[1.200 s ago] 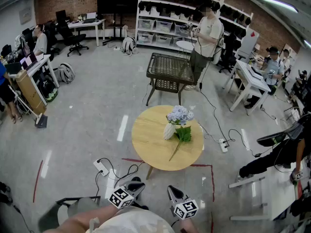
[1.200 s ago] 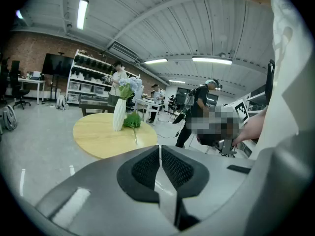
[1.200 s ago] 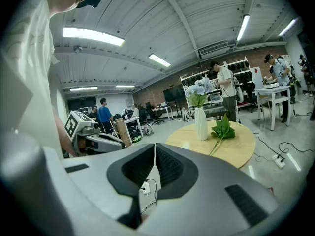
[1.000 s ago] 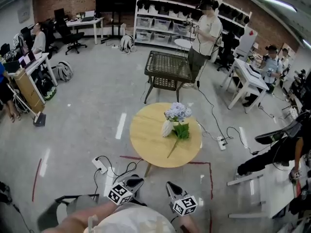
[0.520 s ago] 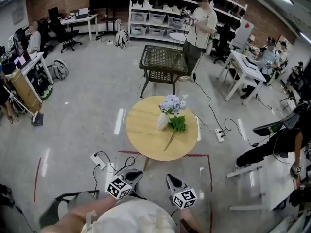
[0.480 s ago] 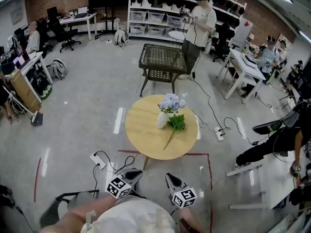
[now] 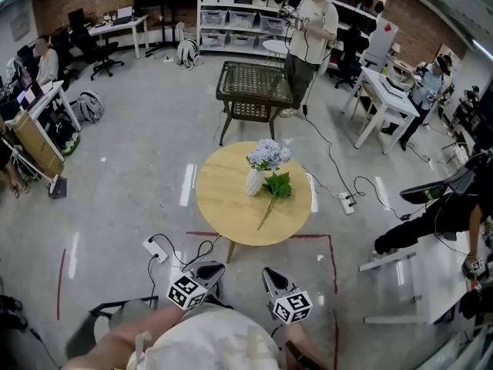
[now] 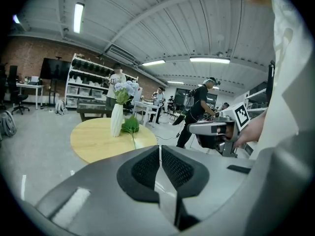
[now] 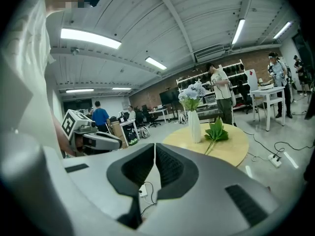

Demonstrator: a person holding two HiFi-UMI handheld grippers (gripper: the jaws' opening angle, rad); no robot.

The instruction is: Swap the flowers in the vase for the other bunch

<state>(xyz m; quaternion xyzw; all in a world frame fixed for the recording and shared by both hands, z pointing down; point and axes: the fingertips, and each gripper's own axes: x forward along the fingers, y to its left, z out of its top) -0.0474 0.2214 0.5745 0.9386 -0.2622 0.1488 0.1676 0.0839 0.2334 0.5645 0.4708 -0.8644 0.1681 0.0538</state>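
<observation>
A white vase (image 7: 253, 182) holding pale blue flowers (image 7: 268, 155) stands upright on a round wooden table (image 7: 223, 206). Beside the vase, a green leafy bunch (image 7: 276, 186) lies flat with its stem toward me. My left gripper (image 7: 209, 270) and right gripper (image 7: 270, 274) hang low in front of my body, well short of the table. Both are shut and hold nothing. In the left gripper view the left gripper (image 8: 160, 154) has the vase (image 8: 116, 120) far ahead. The right gripper (image 9: 154, 149) likewise has the vase (image 9: 195, 126) and the leafy bunch (image 9: 215, 130) ahead of it.
A dark wicker table (image 7: 253, 91) stands beyond the round one, with a person (image 7: 306, 33) next to it. Power strips (image 7: 155, 248) and cables lie on the floor near the table's legs. Red tape (image 7: 312, 237) marks the floor. White desks (image 7: 384, 99) stand at right.
In the head view the round table and vase have slid up and slightly left. Both grippers remain shut at the bottom edge, close to my body.
</observation>
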